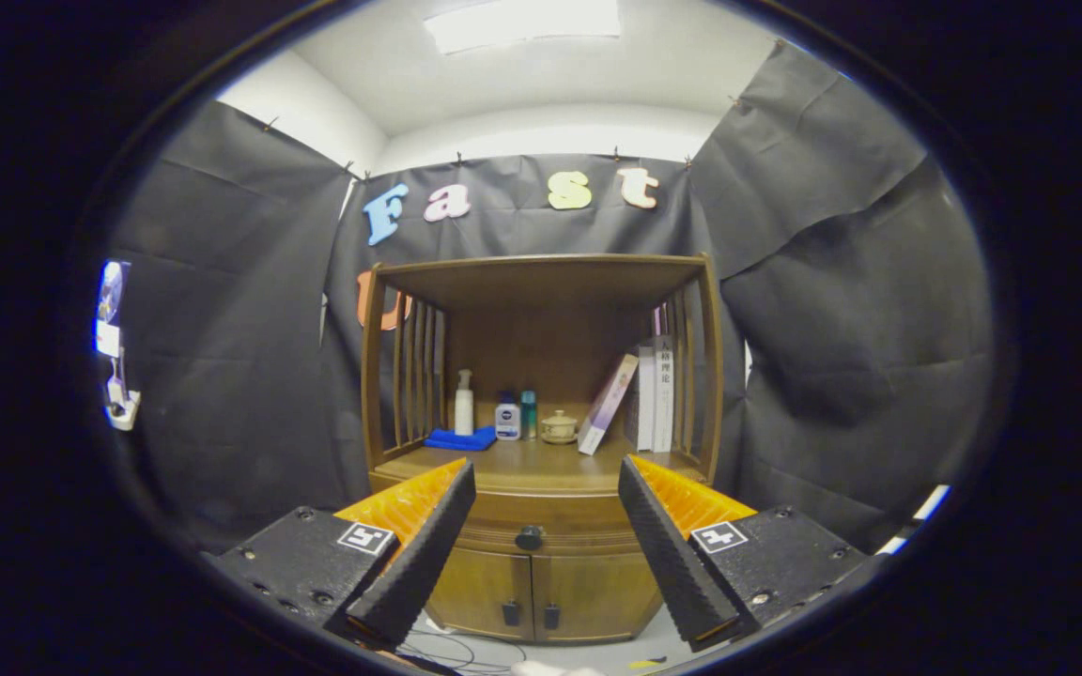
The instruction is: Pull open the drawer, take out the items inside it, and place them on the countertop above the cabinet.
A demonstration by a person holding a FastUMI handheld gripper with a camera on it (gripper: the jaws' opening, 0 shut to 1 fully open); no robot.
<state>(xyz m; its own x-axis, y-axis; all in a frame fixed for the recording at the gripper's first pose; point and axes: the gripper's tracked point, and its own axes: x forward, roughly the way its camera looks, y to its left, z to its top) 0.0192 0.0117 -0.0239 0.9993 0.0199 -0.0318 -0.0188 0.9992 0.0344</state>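
A brown wooden cabinet [541, 563] stands ahead against the booth wall. Its drawer [541, 526] is closed, with a dark round knob [529, 537] at its middle. The countertop [532, 465] lies above the drawer, under an open shelf frame. My gripper [546, 498] is open, its two fingers spread wide and held some way short of the cabinet. The knob shows between the fingers, a little below their tips. Nothing is between the fingers. The drawer's contents are hidden.
On the countertop stand a white pump bottle [464, 402], a folded blue cloth [461, 438], two small bottles [516, 416], a small lidded pot [559, 426] and leaning books [640, 399]. Two lower doors [527, 591] sit below the drawer. Cables [452, 648] lie on the floor.
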